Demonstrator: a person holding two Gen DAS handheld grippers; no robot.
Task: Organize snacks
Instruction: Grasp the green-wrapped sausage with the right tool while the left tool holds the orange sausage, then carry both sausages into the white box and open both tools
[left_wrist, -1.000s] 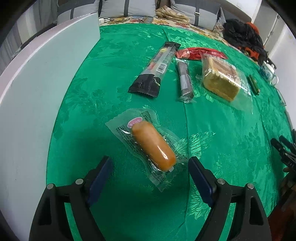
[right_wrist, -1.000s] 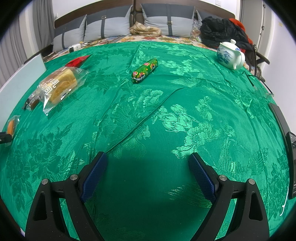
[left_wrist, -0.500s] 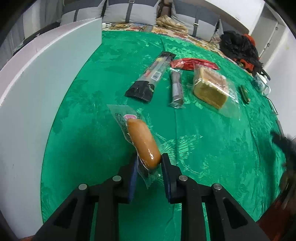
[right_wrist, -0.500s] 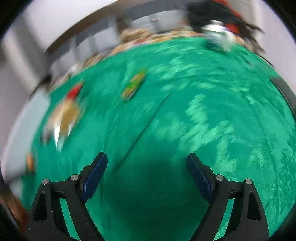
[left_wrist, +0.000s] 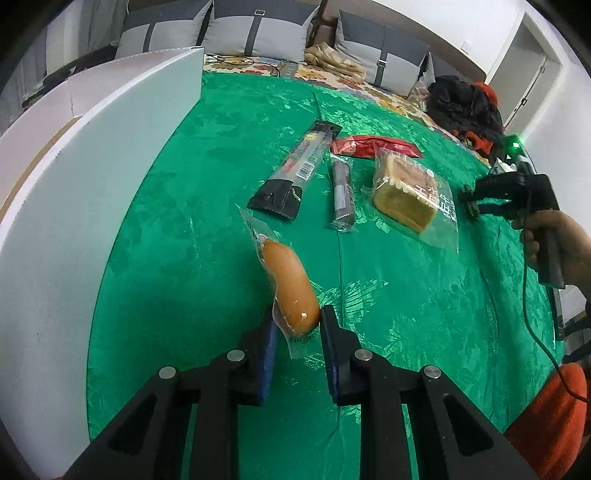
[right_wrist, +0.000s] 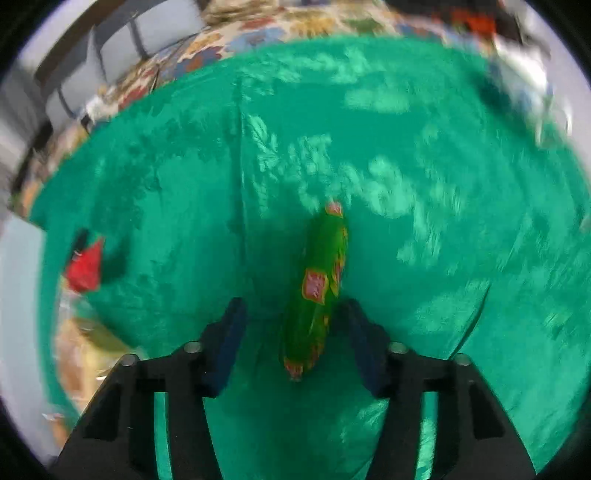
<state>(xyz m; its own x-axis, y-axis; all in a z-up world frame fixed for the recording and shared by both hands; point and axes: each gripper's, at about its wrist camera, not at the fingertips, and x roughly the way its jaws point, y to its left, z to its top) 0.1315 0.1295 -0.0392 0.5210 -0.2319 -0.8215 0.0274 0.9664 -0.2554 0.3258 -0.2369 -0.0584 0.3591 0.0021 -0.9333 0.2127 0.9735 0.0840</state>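
Note:
My left gripper (left_wrist: 297, 325) is shut on a wrapped sausage bun (left_wrist: 290, 291) and holds it lifted above the green cloth. My right gripper (right_wrist: 291, 325) is open, its fingers on either side of a green wrapped sausage (right_wrist: 317, 291) that lies on the cloth. This view is blurred. The right gripper also shows in the left wrist view (left_wrist: 471, 205), at the far right. On the cloth lie a long black bar (left_wrist: 295, 171), a small dark bar (left_wrist: 341, 192), a red packet (left_wrist: 373, 146) and a wrapped cake (left_wrist: 406, 197).
A white box (left_wrist: 92, 177) stands along the left edge of the green table. A sofa with grey cushions (left_wrist: 258, 33) runs behind the table. Dark clothing (left_wrist: 465, 107) lies at the far right. The red packet (right_wrist: 86, 267) shows left in the right wrist view.
My left gripper closed on the sausage bun and lifted it off the cloth. My right gripper moved fast across the table to the green sausage and narrowed around it.

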